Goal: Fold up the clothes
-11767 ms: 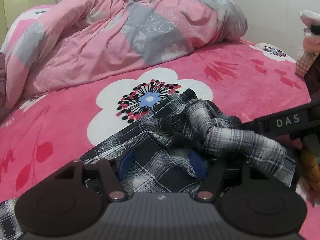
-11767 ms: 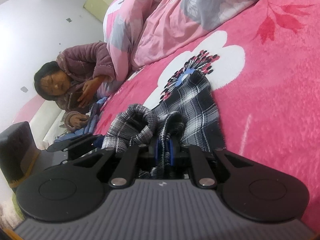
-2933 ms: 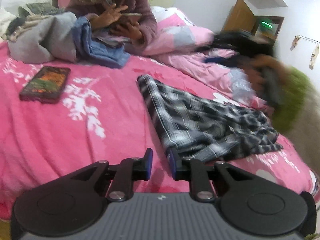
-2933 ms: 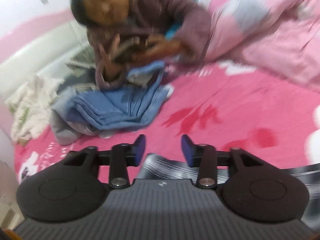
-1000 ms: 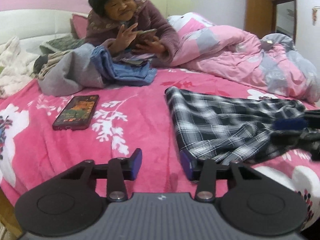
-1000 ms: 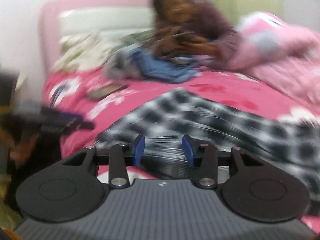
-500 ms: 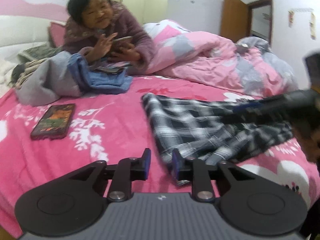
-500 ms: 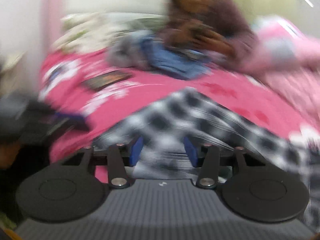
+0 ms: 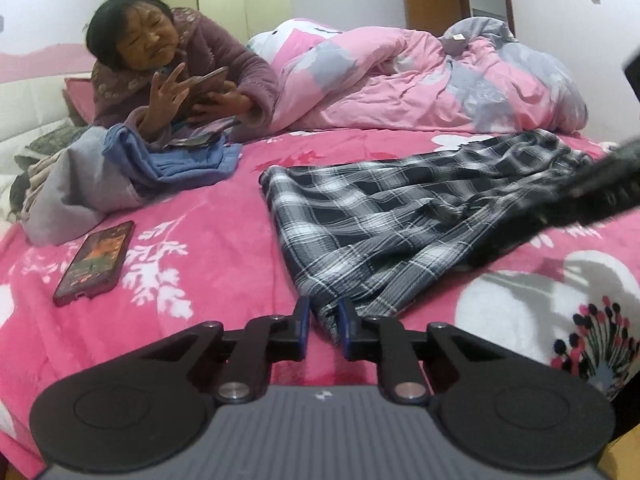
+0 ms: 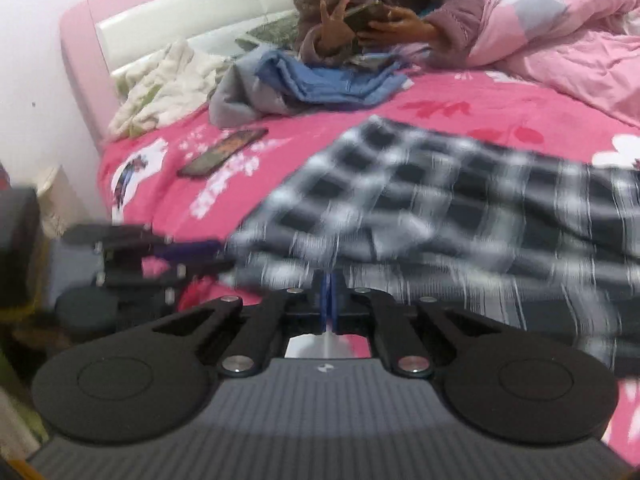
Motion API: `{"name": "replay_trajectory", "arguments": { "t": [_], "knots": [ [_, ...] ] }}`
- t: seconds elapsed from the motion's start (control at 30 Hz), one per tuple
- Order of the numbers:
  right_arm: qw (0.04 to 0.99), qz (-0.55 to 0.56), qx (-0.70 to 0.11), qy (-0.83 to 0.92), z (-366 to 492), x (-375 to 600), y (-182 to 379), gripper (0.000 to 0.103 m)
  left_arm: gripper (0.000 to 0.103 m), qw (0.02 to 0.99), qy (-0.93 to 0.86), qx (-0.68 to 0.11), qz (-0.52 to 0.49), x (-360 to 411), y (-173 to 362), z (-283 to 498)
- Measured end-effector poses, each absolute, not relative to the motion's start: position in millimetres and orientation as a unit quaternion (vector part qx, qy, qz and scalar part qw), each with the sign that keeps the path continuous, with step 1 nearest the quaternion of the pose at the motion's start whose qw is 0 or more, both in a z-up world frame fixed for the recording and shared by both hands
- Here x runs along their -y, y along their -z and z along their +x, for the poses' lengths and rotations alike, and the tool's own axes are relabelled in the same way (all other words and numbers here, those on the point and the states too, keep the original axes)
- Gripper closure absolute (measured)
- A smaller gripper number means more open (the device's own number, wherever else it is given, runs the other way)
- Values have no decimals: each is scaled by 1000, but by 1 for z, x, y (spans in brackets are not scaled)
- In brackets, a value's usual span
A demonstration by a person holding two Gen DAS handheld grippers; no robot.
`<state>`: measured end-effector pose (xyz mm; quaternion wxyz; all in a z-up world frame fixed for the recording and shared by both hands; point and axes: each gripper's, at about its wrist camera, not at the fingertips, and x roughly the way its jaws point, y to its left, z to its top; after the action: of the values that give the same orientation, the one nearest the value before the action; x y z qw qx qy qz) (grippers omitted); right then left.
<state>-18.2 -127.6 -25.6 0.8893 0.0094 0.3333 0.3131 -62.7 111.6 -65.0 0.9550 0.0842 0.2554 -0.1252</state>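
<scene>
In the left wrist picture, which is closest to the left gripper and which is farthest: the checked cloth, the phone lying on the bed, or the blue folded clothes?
1. Checked cloth: its corner sits between the left gripper fingers.
2. Phone: farther off to the left, flat on the pink blanket.
3. Blue folded clothes: farthest back, beside the person.

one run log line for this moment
left gripper: closing on plaid garment corner | right gripper: shut on its edge

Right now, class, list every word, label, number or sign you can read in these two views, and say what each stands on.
No readable text in either view.
Phone lying on the pink blanket: screen shows a picture, any writing too small to read.
Small emblem on the left tongs' body: a mark, not letters.
Tag on the quilt: too small to read.
</scene>
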Motion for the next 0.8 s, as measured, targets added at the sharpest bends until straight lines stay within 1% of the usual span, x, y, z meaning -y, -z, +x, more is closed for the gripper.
{"name": "replay_trajectory", "arguments": {
  "t": [0.1, 0.13, 0.23, 0.27, 0.3, 0.33, 0.37, 0.4, 0.43, 0.47, 0.5, 0.67, 0.8],
  "knots": [
    [899, 20, -326, -292, -19, 134, 26, 102, 87, 955, 125, -257, 74, -114, 61, -62],
    [905, 28, -318, -283, -15, 137, 23, 99, 87, 955, 124, -258, 75, -114, 60, -60],
    [916, 48, -295, -266, 0, 141, 17, 96, 79, 954, 127, -259, 83, -108, 60, -57],
    [917, 52, -291, -268, 7, 139, 16, 89, 78, 952, 126, -263, 90, -105, 62, -56],
    [917, 55, -287, -270, 14, 137, 15, 84, 78, 951, 126, -266, 96, -101, 63, -54],
    [916, 49, -291, -273, 22, 131, 17, 75, 78, 951, 123, -266, 101, -99, 64, -55],
    [915, 32, -297, -270, 24, 126, 21, 74, 78, 951, 121, -265, 106, -97, 65, -55],
    [915, 14, -304, -266, 25, 120, 26, 74, 78, 950, 121, -266, 106, -97, 66, -56],
    [914, -5, -310, -263, 27, 115, 30, 78, 79, 950, 122, -267, 107, -98, 66, -56],
    [913, -23, -315, -259, 28, 109, 35, 103, 79, 950, 122, -268, 107, -98, 66, -57],
    [911, -41, -321, -255, 30, 104, 39, 103, 81, 950, 122, -268, 104, -100, 67, -57],
    [917, 38, -301, -260, 4, 135, 31, 103, 81, 952, 121, -262, 98, -107, 67, -60],
    [917, 77, -300, -251, -1, 149, 37, 103, 73, 954, 120, -249, 113, -105, 65, -61]
  ]
}}
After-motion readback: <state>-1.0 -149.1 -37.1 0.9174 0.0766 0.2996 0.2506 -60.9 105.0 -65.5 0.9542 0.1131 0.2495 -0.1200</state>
